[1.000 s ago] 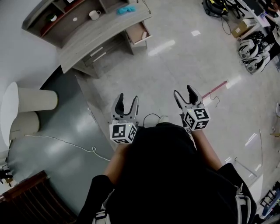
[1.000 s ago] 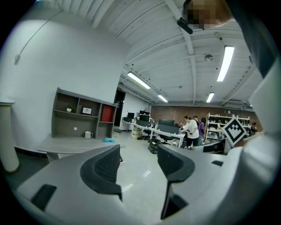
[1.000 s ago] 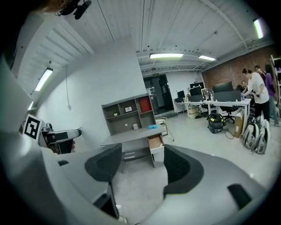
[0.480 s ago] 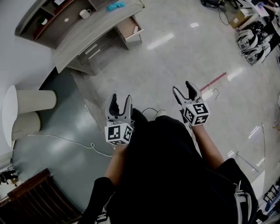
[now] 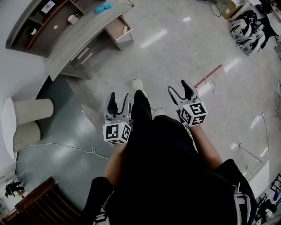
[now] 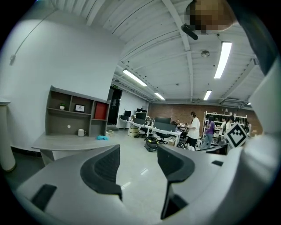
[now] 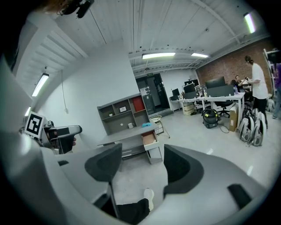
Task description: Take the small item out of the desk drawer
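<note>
Approaching the desk [image 5: 74, 44] looked to be the step in hand: it stood far off at the left of the head view, well apart from the person, whose shoe [image 5: 138, 83] was set forward on the pale floor. The left gripper [image 5: 119, 96] and the right gripper [image 5: 178, 87] were held out near the body, each with its jaws spread apart and nothing between them. The drawer [image 5: 118, 31] hung pulled out at the desk's right end, its wood-coloured inside showing in the right gripper view. The small item should lie in there; a pale fleck showed inside, too small to name. Doing this well would mean heading for the drawer's open front rather than the desk's middle, stopping near enough to look down into it, and leading with the right gripper, which pointed at it. The mug [image 5: 73, 19] and blue object [image 5: 104, 7] on top were best left alone
</note>
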### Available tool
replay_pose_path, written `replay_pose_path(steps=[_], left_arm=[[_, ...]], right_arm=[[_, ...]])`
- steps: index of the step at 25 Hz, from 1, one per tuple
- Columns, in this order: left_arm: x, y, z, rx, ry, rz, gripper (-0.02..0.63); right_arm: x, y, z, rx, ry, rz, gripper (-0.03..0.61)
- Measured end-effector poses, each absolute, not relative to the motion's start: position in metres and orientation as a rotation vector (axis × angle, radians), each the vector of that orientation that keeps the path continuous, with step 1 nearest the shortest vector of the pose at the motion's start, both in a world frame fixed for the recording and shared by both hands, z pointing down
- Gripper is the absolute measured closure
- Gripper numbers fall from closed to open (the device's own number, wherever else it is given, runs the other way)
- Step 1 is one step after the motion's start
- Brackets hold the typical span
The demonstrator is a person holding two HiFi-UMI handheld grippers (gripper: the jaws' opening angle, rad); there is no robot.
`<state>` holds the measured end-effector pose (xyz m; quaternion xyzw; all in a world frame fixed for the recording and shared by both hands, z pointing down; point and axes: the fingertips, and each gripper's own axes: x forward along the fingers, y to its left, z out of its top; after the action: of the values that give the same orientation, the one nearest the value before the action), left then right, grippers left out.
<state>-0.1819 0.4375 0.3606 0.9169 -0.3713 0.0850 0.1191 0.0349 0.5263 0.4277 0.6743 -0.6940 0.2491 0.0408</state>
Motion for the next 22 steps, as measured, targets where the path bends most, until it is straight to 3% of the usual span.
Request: replay_pose_path(steps=[11,22], left_arm=[[-0.146,0.387,0.380,2.687,-0.981,0.220,0.370],[-0.147,0.273,0.407,2.609,-1.038,0.198,0.370]], right_arm=[[0.047,0.507,0.437,2.073,-2.039,0.781,0.296],[0.065,0.395,0.443,1.994,-2.004,0.777,0.296]])
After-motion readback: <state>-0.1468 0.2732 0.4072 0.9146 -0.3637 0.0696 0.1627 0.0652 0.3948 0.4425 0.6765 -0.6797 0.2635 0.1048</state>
